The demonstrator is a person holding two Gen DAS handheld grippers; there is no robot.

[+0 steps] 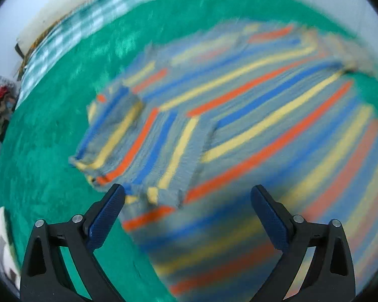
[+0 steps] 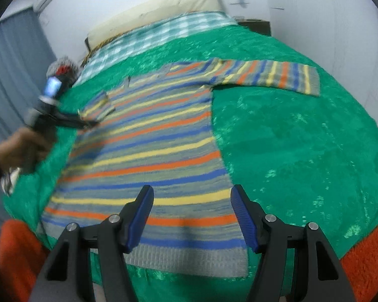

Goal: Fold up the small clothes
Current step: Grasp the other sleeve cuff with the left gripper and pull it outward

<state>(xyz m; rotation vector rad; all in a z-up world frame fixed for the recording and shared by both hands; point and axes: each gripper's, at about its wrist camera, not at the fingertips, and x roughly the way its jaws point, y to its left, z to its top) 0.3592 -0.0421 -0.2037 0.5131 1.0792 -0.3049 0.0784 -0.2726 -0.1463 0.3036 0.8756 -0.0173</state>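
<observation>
A small striped sweater (image 2: 148,156) in grey, blue, yellow and orange lies flat on a green blanket (image 2: 289,138). Its right sleeve (image 2: 272,76) stretches out to the right; its left sleeve (image 1: 128,138) is folded in over the body. My left gripper (image 1: 187,193) is open and empty just above the folded sleeve's cuff; it also shows in the right wrist view (image 2: 88,123), held by a hand at the sweater's left edge. My right gripper (image 2: 191,196) is open and empty above the sweater's hem (image 2: 189,259).
The bed carries a checked green-and-white sheet (image 2: 148,37) and a cream headboard (image 2: 153,7) at the far end. An orange blanket (image 2: 15,254) lies at the near corners. A pile of clothes (image 1: 0,103) sits at the left. White walls stand behind.
</observation>
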